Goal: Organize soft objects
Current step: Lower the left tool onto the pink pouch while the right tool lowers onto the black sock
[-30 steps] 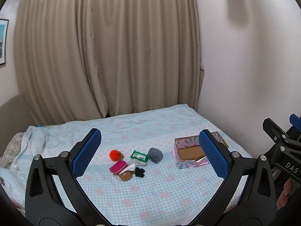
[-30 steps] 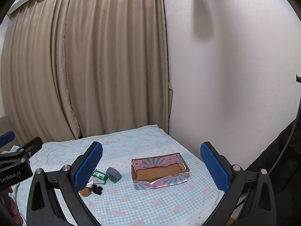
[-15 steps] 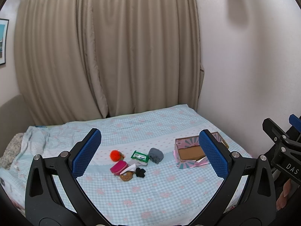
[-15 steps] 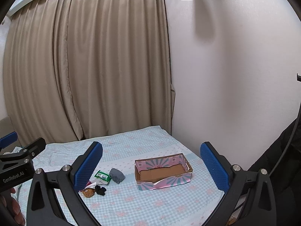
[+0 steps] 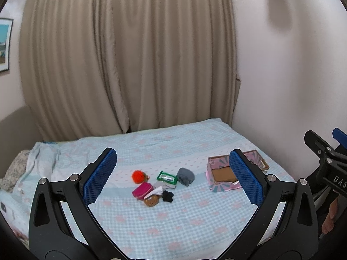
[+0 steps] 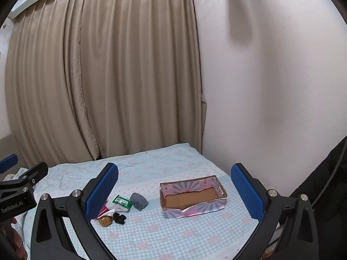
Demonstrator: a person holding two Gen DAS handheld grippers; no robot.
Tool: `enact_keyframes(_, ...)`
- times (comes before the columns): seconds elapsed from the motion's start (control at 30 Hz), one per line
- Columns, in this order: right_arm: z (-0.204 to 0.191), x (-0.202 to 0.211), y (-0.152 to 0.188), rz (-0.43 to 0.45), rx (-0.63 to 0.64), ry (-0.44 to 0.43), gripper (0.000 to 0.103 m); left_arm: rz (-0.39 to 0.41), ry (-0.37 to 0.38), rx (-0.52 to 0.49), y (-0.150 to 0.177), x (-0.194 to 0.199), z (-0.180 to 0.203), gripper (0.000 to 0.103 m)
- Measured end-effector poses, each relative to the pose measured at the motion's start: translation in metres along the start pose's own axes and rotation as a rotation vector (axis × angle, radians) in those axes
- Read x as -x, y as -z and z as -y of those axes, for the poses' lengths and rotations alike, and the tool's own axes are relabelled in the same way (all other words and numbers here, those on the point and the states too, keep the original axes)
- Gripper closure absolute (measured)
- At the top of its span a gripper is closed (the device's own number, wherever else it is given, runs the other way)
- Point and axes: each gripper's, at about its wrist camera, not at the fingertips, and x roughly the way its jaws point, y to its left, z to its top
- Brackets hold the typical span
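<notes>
Since one second ago almost nothing moved in the left view, while the right view rose a little, so the box (image 6: 193, 197) now sits lower in its picture. The soft objects lie in a small cluster on the bed (image 5: 195, 221): an orange pompom (image 5: 138, 176), a pink pouch (image 5: 143, 191), a green packet (image 5: 167, 176), a grey bundle (image 5: 185, 176) and a black piece (image 5: 168, 196). The empty box stands well apart, to the right of them. The left gripper (image 5: 173, 177) points straight at the cluster and seems nearer to it; the right gripper (image 6: 174, 191) faces the box. Both have fingers spread wide and hold nothing.
</notes>
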Motion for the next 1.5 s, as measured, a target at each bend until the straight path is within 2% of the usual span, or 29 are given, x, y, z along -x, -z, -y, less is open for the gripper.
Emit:
enact_keyframes(0.2, -0.03, -0.027, 0.009, -0.055, 0.025, -0.036, 0.0, -0.084, -0.032, 0.015, 0.015, -0.032, -0.043, 0.0)
enact_keyframes(0.4, -0.073, -0.069, 0.024, -0.142, 0.002, -0.068, 0.0, -0.172, -0.013, 0.029, 0.025, -0.074, -0.092, 0.0)
enact_keyframes(0.7, -0.137, -0.156, 0.058, -0.284, -0.039, -0.063, 0.0, -0.328, 0.086, 0.019, 0.042, -0.188, -0.161, 0.0)
enact_keyframes(0.83, -0.16, -0.209, 0.092, -0.366, -0.04, -0.048, 0.0, -0.405, 0.149, 0.003, 0.067, -0.256, -0.182, 0.0)
enact_keyframes(0.97, -0.18, -0.249, 0.131, -0.423, -0.032, -0.035, 0.0, -0.499, 0.229, 0.003, 0.109, -0.332, -0.199, 0.0)
enact_keyframes(1.07, -0.189, -0.279, 0.167, -0.431, -0.054, -0.039, 0.0, -0.551, 0.283, -0.003, 0.14, -0.382, -0.202, 0.0)
enact_keyframes(1.23, -0.204, -0.329, 0.227, -0.507, -0.043, -0.066, 0.001, -0.638, 0.381, -0.022, 0.19, -0.455, -0.196, 0.001)
enact_keyframes(1.33, -0.211, -0.355, 0.257, -0.552, -0.047, -0.098, 0.009, -0.675, 0.426, -0.024, 0.214, -0.485, -0.191, 0.001)
enact_keyframes(1.5, -0.219, -0.388, 0.299, -0.608, -0.027, -0.124, 0.015, -0.731, 0.451, -0.04, 0.241, -0.513, -0.189, 0.002)
